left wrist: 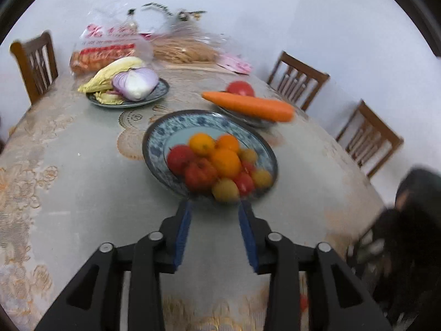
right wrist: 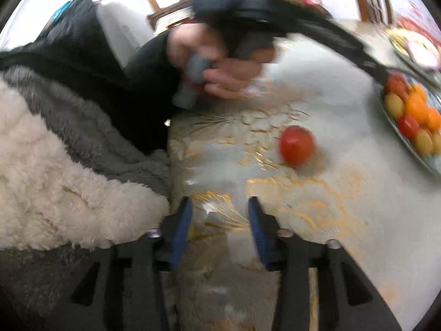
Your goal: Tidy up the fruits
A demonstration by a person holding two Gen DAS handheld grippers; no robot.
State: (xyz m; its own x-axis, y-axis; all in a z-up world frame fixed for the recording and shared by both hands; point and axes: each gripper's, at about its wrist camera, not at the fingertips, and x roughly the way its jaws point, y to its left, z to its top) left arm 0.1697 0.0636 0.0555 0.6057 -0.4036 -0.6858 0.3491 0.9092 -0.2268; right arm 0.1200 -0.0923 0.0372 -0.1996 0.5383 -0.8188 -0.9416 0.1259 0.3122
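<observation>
White walls and wooden chairs point(left wrist: 299, 80) ring a round table point(left wrist: 82, 193) covered by a pale cloth with gold embroidery. On the far left of the left wrist view, a plate point(left wrist: 154, 98) carries cabbage and a halved purple onion, with plastic bags point(left wrist: 110, 47) behind it. Near the middle sits a blue patterned plate point(left wrist: 165, 132) piled with oranges, red tomatoes and small yellow fruits. To its far right a smaller dish bears a carrot point(left wrist: 250, 106) and a red tomato point(left wrist: 240, 87).

The left gripper point(left wrist: 215, 207) angles down toward the near rim of the fruit plate, its blue-padded fingers parted with nothing between them.

In the right wrist view, a fleecy sleeve point(right wrist: 69, 179) fills the left side, and a blurred hand point(right wrist: 220, 69) grips the left tool's handle. The right gripper point(right wrist: 220, 202) tilts steeply at the cloth near the table edge, fingers spread and empty. A loose tomato point(right wrist: 296, 145) lies on the cloth just beyond and to the right of it, apart from the fruit plate at the right edge.
</observation>
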